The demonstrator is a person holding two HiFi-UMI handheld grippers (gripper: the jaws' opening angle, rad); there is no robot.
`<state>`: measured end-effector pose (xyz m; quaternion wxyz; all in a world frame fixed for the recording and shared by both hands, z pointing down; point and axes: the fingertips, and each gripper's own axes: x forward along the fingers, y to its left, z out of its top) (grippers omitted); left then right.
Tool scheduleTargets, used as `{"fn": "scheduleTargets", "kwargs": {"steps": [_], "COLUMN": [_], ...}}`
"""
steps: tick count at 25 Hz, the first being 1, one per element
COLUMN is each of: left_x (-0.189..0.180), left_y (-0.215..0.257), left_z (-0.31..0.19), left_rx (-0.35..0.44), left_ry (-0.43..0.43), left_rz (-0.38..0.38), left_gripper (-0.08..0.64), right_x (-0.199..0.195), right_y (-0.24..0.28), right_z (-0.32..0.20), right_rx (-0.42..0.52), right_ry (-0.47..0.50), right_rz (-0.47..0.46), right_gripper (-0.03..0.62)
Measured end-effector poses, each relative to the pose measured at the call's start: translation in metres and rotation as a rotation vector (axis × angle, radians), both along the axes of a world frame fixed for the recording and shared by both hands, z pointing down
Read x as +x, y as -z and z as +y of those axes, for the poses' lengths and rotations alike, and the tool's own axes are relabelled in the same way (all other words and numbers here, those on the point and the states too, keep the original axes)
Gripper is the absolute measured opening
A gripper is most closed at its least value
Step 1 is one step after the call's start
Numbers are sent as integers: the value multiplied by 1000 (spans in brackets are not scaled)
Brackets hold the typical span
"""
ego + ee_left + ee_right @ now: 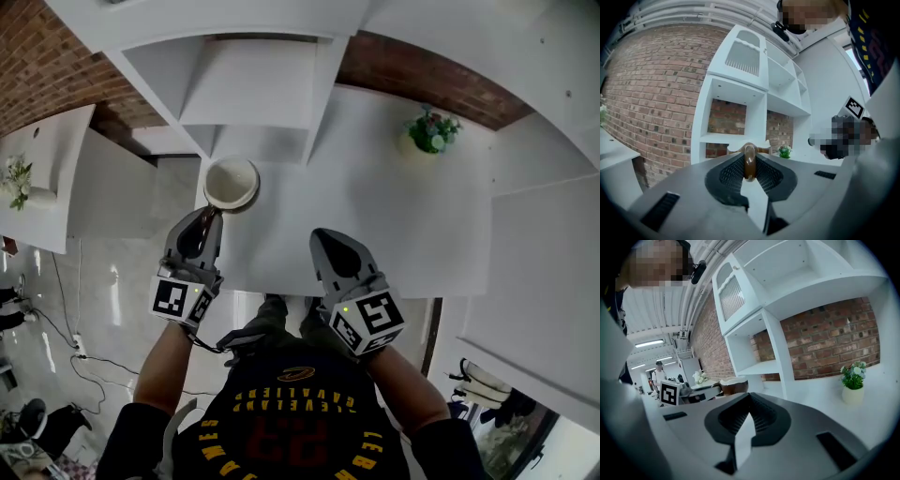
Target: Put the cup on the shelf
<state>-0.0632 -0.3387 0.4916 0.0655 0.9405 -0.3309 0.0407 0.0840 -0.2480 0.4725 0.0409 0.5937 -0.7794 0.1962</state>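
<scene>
The cup (231, 182) is brown outside and cream inside. It is over the left end of the white table (403, 216), just in front of the white shelf unit (253, 89). My left gripper (210, 216) is shut on the cup's brown handle (749, 161), which stands upright between the pads. Whether the cup rests on the table I cannot tell. My right gripper (328, 236) hovers near the table's front edge, to the right of the cup, shut and holding nothing. In the right gripper view the cup (733, 384) shows to the left, beyond my right gripper (750, 399).
A small potted plant (432, 130) stands on the table at the back right, and it appears again as the plant (853, 380). The shelf unit (740, 93) has open compartments against a brick wall (656, 93). Another white table with flowers (17, 178) is far left.
</scene>
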Motion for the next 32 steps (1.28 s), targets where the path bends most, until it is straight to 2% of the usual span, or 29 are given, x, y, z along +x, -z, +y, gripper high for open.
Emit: {"fn": "scheduleTargets", "kwargs": {"steps": [3,8,12,18,32], "left_x": [9,23,37,45,70], "left_y": [-17,-58,-88,-123,-167], "left_z": [-19,-57,-83,-113,-163], "left_rx": [-16,12,-2,-50,-40], "left_ry": [-10,-39,-68,-48,-49], "left_rz": [-11,-53,-98,-98,-192], "left_gripper": [48,49,48,48,49], "right_x": [-3,-1,3,2,-2], "right_y": [-10,-30,-42,-63,-85], "right_z": [-8,-19,-23,-33,-26], "right_rx": [-17,-52,-81,-114,-183], "right_ry": [2,-14,-36,-60,-66], "right_rz": [2,3,9,2,13], "right_gripper": [6,6,6,6,6]}}
